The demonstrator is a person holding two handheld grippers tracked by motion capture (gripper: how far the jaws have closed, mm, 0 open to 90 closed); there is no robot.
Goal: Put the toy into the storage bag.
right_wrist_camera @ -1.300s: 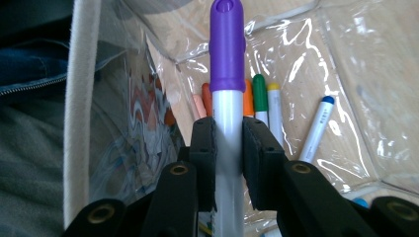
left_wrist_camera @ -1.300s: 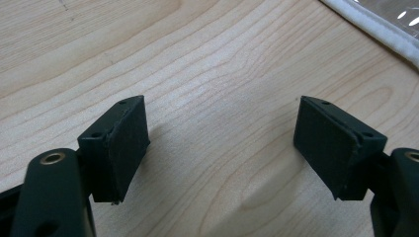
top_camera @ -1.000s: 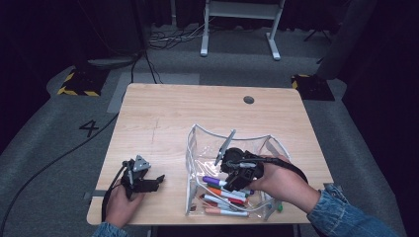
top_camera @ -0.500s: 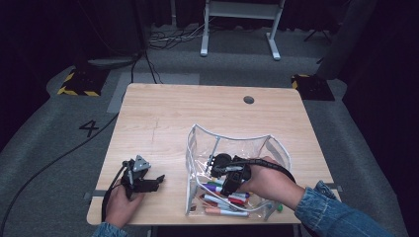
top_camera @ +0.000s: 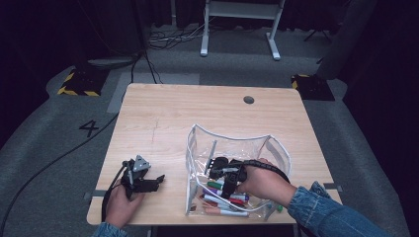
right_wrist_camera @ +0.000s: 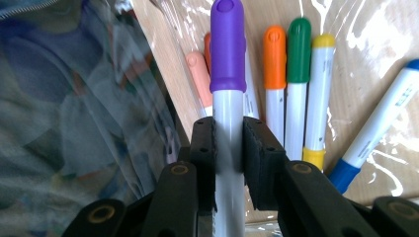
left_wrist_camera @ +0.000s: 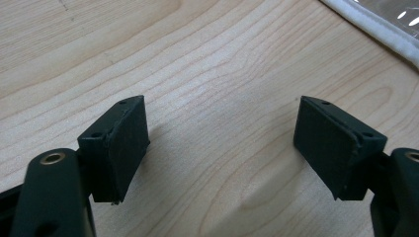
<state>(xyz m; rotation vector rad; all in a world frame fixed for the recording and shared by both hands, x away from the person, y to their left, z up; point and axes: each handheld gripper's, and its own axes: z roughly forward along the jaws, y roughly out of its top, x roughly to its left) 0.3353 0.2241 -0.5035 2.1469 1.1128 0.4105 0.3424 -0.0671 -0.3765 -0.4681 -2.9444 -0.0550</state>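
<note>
Right gripper (right_wrist_camera: 228,143) lowered deeper into clear pouch (top_camera: 276,148), clamped on purple-capped marker (right_wrist_camera: 227,74), left gripper (left_wrist_camera: 222,148) apart.

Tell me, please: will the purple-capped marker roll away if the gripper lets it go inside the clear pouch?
Probably a little. The purple-capped marker has a round, smooth barrel, so it may roll or slip. The orange marker and green marker beside it and the clear pouch walls should stop it soon. It looks stiff and light.

A "4" (top_camera: 91,128) is marked on the grey floor left of the table
</note>
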